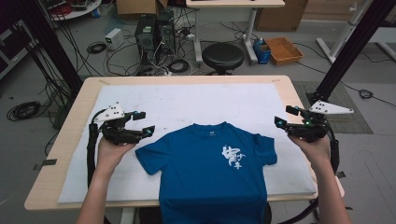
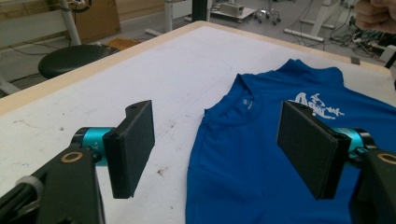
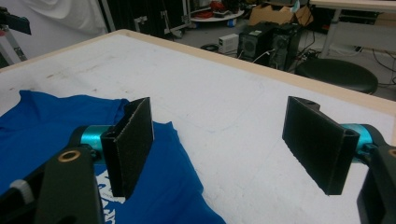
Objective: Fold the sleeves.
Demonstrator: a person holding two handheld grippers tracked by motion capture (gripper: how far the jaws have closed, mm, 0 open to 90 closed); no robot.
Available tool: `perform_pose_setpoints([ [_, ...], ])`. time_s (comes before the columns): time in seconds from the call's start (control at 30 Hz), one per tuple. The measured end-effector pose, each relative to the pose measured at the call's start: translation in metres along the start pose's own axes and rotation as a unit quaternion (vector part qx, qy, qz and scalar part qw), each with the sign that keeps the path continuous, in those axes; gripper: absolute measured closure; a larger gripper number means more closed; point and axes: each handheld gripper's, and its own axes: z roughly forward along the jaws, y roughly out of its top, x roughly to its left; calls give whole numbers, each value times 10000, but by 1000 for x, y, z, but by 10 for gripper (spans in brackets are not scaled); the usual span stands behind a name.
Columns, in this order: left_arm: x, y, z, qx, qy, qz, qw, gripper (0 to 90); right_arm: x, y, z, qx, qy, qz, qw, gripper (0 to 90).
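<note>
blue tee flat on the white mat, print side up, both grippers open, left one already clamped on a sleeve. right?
Not quite. The left gripper holds nothing: the left gripper view shows its jaws wide apart above the blue T-shirt with no cloth between them. The rest stands: the T-shirt lies flat on the white mat, print up, and the right gripper is open too.

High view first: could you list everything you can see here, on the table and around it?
T-shirt: one, blue with white print, flat at the table's near edge, hem hanging over.
Mat: one, white, covering the tabletop.
Table: one, pale wood.
Stool: one, black, behind the table.
Computer towers: two, black, on the floor.
Tray: one, orange, on the floor.
Left tool: one, black, open, beside the left sleeve.
Right tool: one, black, open, beside the right sleeve.
</note>
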Motion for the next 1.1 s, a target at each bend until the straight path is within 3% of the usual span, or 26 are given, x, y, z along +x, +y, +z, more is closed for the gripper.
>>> perform_pose_setpoints([
  [0.2, -1, -1, 2, 137, 23, 19, 9999, 279, -2, -2, 0, -15, -90, -9, 10000, 247],
  [0.37, -2, -5, -1, 6, 148, -6, 9999, 280, -4, -3, 2, 7, -111, 11, 9999, 247],
  [0.53, 0, -15, -6, -6, 337, -91, 9994, 283, -4, -3, 6, 75, -129, -18, 9999, 248],
  [0.7, 6, -24, -12, -12, 314, -283, 9991, 324, -2, -2, 8, 97, -160, -99, 9998, 256],
  [0.8, 7, -28, -15, 76, 353, -341, 9988, 325, -2, -1, 8, 87, -168, -87, 9998, 256],
  [0.97, 11, -38, -18, 235, 247, -422, 9985, 330, -3, -2, 6, 73, -180, -68, 9998, 257],
  [1.1, 15, -47, -21, 484, 207, -512, 9973, 413, -3, -2, 5, 59, -190, -53, 9998, 258],
])
